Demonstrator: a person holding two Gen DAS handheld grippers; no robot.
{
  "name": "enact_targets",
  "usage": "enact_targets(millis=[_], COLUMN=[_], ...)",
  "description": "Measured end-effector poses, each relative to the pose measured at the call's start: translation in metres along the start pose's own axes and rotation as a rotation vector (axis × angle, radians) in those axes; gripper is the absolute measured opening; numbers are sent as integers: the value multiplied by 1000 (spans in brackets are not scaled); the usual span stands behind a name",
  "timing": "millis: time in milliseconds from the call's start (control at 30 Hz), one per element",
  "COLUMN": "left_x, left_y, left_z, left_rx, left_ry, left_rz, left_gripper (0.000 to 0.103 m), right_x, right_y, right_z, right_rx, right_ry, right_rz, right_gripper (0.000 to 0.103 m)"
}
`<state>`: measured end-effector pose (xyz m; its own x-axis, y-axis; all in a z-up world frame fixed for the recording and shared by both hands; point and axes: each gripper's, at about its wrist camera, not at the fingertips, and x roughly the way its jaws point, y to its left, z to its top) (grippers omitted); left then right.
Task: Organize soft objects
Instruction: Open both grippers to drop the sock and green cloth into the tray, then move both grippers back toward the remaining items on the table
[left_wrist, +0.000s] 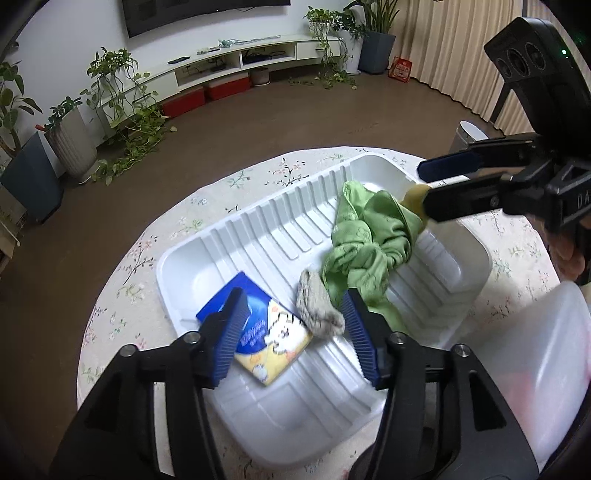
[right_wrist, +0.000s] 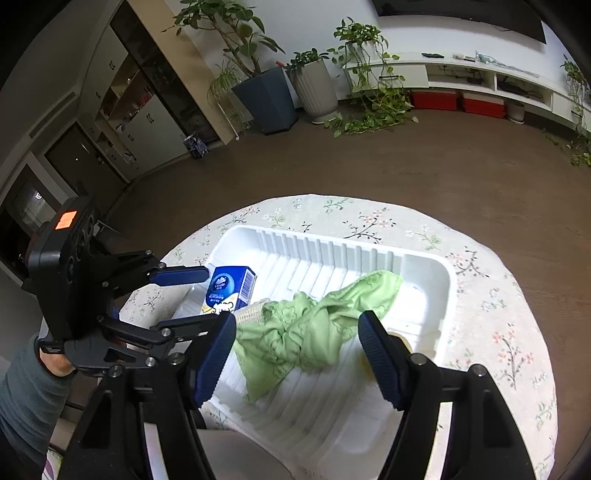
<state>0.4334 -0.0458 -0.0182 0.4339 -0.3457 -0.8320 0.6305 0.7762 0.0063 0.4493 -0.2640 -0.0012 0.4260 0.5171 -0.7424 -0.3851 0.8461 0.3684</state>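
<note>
The white tray (left_wrist: 192, 266) on the bench (right_wrist: 480, 280) already holds 4 soft items: tissue pack (left_wrist: 266, 332), grey sock (left_wrist: 317, 306), green cloth (left_wrist: 369, 243) and yellow sponge (left_wrist: 415, 197). Left gripper (left_wrist: 291, 332) and right gripper (right_wrist: 297, 354) hang spread, holding nothing. Little seems left.

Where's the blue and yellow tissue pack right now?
The blue and yellow tissue pack lies inside the ribbed white plastic tray, at its left end in the left wrist view, between the left tool's open fingers, beside the grey knitted sock.
</note>
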Motion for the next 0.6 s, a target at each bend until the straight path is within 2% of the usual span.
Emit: enact_targets(millis=[100, 200, 300, 467, 600], left_x=[-10, -25, -43, -63, -81], left_y=[5, 11, 14, 25, 35], left_z=[-4, -7, -11, -28, -59], left_rx=[-28, -69, -99, -163, -240], left_ry=[-13, -44, -77, -102, -114], left_rz=[2, -3, -5, 10, 33], left_gripper=[61, 62, 74, 74, 74], right_x=[-12, -27, -44, -73, -99], right_y=[-1, -4, -6, -19, -32], right_z=[-3, -7, -14, -31, -53], right_rx=[16, 41, 57, 90, 133], right_ry=[-20, -44, -70, -106, -125], right_rz=[-1, -6, -24, -71, -97], right_gripper=[72, 72, 73, 76, 77])
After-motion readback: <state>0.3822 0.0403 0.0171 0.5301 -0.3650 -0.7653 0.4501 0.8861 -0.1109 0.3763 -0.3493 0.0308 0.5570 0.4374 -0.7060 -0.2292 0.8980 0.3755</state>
